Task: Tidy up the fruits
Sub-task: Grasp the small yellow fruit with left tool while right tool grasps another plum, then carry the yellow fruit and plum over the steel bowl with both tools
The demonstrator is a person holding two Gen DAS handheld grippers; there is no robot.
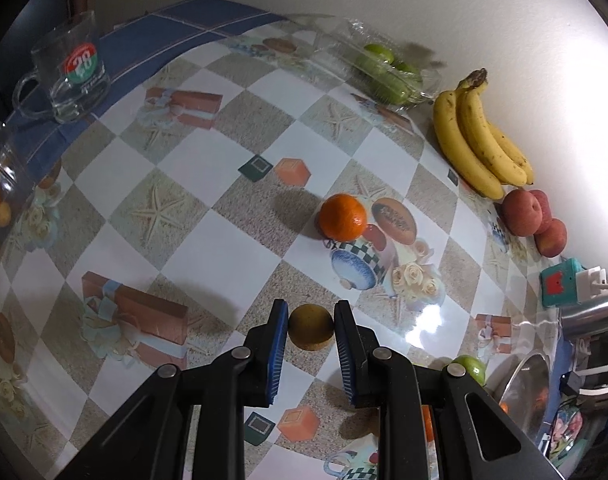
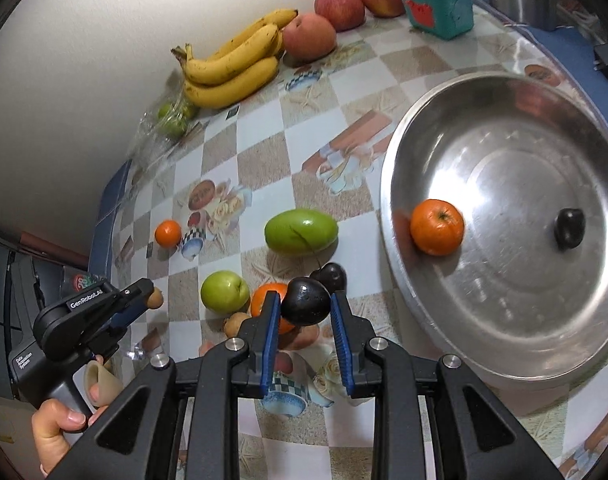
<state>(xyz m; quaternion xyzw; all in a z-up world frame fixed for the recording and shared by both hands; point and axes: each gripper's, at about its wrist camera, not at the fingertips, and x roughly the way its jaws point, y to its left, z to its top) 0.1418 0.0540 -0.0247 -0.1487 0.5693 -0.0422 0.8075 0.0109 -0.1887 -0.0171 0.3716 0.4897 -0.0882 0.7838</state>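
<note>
Between my right gripper [image 2: 306, 307] pads: small glossy dark plum [image 2: 305, 301], clamped across its middle, clear of the checkered tablecloth [image 2: 259, 152], just left of the steel basin [image 2: 504, 224]. Probably light, slick-skinned, bruisable; a moderate squeeze at the widest girth looks right. Left gripper [image 1: 311, 326] is closed on a small round tan-brown fruit [image 1: 311, 326], likely thin-shelled. Readable: "GenRobot.AI" on the left gripper body; glass mug [image 1: 69, 70] logo shows "28".
</note>
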